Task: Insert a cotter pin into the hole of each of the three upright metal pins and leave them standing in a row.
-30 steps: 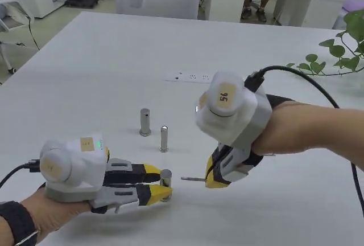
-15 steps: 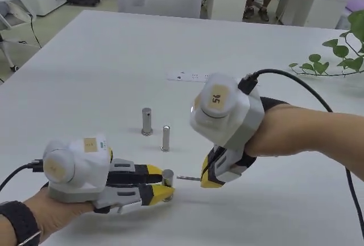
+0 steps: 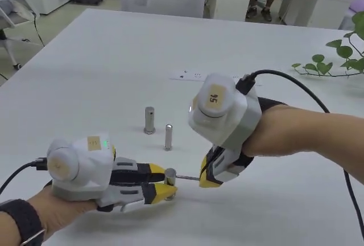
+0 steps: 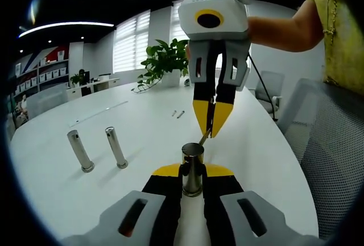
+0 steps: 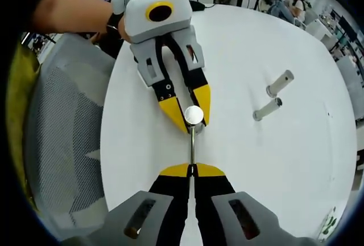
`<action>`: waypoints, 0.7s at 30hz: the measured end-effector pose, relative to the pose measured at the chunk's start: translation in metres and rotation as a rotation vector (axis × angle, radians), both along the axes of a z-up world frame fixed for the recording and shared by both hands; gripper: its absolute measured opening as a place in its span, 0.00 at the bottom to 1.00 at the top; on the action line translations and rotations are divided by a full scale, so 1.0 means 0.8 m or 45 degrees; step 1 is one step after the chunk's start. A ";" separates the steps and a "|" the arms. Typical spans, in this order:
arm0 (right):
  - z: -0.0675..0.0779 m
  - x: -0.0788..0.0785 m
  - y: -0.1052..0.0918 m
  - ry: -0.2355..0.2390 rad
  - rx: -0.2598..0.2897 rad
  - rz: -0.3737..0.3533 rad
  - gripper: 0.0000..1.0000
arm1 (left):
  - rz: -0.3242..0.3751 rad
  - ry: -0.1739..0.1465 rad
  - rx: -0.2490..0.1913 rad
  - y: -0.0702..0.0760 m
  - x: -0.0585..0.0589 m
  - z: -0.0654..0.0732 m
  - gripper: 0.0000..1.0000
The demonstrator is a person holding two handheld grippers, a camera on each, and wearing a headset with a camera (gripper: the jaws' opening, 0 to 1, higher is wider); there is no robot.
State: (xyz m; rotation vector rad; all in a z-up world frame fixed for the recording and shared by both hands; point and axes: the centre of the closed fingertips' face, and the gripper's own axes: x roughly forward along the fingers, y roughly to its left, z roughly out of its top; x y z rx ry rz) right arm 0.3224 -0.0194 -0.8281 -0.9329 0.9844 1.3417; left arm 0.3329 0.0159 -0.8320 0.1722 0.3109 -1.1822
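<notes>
My left gripper (image 3: 164, 184) (image 4: 192, 172) is shut on an upright metal pin (image 3: 169, 179) (image 4: 192, 167) (image 5: 194, 117) standing on the white table (image 3: 102, 64). My right gripper (image 3: 203, 179) (image 5: 192, 170) is shut on a thin cotter pin (image 3: 186, 177) (image 5: 193, 146) (image 4: 204, 138), held level with its tip touching the top of that metal pin. Two more metal pins (image 3: 149, 120) (image 3: 168, 137) (image 4: 79, 150) (image 4: 115, 147) (image 5: 280, 83) (image 5: 267, 109) stand upright side by side farther back. Two spare cotter pins (image 4: 177, 113) lie on the table behind the right gripper in the left gripper view.
A white power strip (image 3: 190, 76) lies mid-table beyond the pins. A leafy plant (image 3: 335, 58) reaches in at the right edge. A black cable (image 3: 307, 101) runs from the right gripper over the forearm. Chairs and desks stand past the table's far edge.
The right gripper has carried the cotter pin leftward until its tip meets the held metal pin. The left gripper has stayed in place; the head view has shifted slightly.
</notes>
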 end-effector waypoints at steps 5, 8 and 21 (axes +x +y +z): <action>0.000 0.000 0.000 0.005 0.002 -0.004 0.03 | 0.000 0.001 0.000 0.000 0.000 0.000 0.11; 0.000 -0.001 0.000 0.007 0.001 -0.004 0.03 | 0.001 0.000 0.002 0.000 -0.001 0.000 0.11; 0.000 -0.002 0.001 0.010 -0.015 -0.012 0.03 | 0.030 -0.003 0.013 0.001 -0.002 -0.001 0.11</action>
